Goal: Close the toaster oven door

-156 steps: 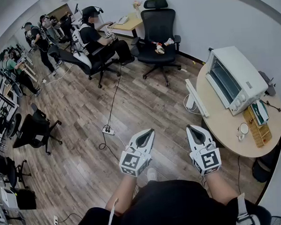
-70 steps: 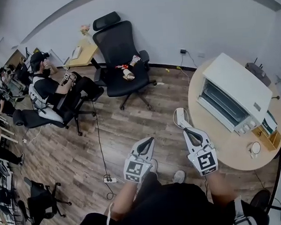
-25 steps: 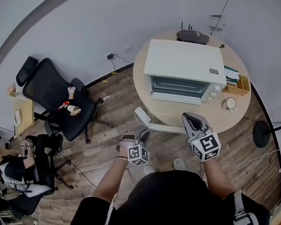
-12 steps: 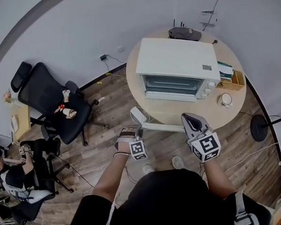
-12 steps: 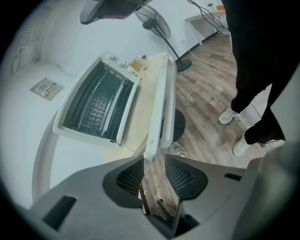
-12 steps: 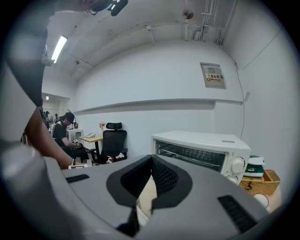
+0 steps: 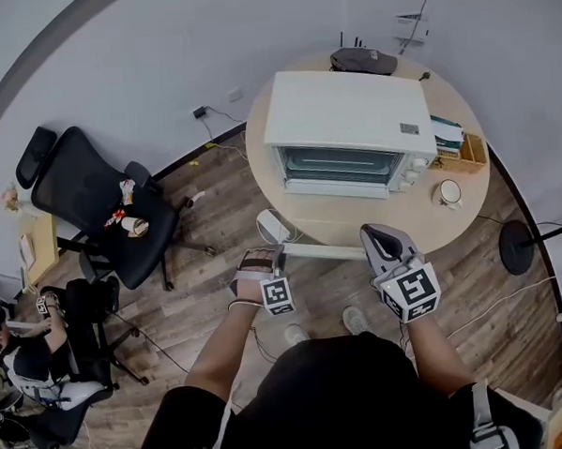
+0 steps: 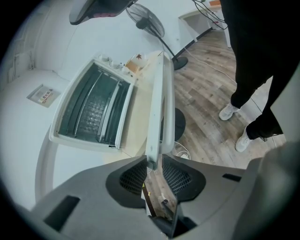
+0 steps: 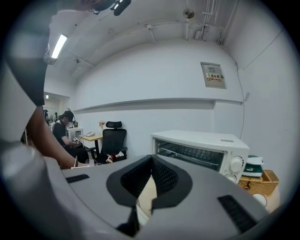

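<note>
A white toaster oven (image 7: 346, 112) stands on a round wooden table (image 7: 469, 220), its door (image 7: 329, 252) folded down flat toward me. My left gripper (image 7: 261, 260) is at the door's left end. In the left gripper view the door's edge (image 8: 157, 108) runs straight between the closing jaws of that gripper (image 8: 153, 164), and both pads touch it. The oven's open cavity (image 8: 93, 108) shows beyond. My right gripper (image 7: 383, 240) hovers in front of the door's right end, shut and empty. From the right gripper (image 9: 151, 159) the oven (image 9: 201, 145) is seen ahead.
On the table beside the oven are a wooden box (image 7: 470, 151), a small white round thing (image 7: 446, 193) and a black device (image 7: 364, 61) at the back. A black office chair (image 7: 92, 201) stands left, a fan base (image 7: 519, 247) right. Cables lie on the floor.
I have walked up to the table. My left gripper has turned and moved up onto the left end of the open door. The right gripper has hardly moved.
</note>
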The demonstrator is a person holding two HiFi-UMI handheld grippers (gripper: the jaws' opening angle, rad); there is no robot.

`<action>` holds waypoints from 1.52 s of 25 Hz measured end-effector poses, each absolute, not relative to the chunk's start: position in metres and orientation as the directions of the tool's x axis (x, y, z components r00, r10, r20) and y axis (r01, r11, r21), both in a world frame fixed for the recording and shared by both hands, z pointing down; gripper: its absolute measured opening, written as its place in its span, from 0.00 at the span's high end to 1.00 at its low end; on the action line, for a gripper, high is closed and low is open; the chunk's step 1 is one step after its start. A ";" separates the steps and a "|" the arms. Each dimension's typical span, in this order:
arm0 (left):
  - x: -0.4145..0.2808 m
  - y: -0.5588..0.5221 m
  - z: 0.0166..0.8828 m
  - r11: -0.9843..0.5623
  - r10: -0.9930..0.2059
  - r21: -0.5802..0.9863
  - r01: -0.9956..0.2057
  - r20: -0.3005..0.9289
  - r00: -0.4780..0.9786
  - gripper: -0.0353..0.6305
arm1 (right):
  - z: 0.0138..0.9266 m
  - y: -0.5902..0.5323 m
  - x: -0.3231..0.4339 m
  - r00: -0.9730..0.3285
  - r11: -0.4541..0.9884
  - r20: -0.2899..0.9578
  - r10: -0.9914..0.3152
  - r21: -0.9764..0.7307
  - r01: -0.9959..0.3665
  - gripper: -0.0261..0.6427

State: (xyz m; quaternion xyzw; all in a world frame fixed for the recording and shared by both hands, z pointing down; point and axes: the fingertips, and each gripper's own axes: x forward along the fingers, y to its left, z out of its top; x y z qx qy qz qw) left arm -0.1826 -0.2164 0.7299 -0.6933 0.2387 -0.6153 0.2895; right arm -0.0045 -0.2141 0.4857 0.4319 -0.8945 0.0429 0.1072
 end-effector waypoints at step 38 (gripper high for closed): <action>-0.176 -0.266 0.607 -0.539 -0.836 -0.838 -0.083 0.520 0.175 0.89 | 0.477 -0.226 -0.014 -0.623 0.643 0.210 -0.753 0.034 -0.765 0.96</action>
